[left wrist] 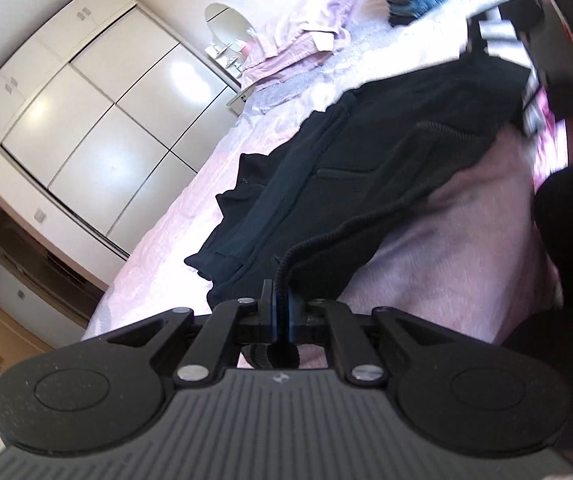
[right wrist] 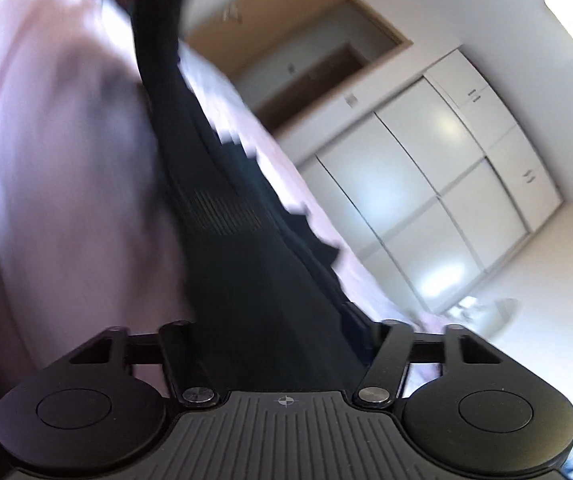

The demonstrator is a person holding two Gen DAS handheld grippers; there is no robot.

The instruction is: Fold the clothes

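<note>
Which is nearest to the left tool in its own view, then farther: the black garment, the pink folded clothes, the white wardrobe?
1. black garment: its ribbed edge is clamped in the left tool.
2. pink folded clothes: up the bed, centre.
3. white wardrobe: against the wall, left.

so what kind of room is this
Most likely a bedroom: a bed with pink bedding, a white built-in wardrobe along the wall, and a black garment spread on the bed for folding.

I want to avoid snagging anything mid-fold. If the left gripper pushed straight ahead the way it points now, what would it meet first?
Probably more of the black knitted garment: the left gripper is shut on its ribbed edge, and the cloth spreads ahead across the pink bedspread. Depth is unclear in this fisheye view.
</note>
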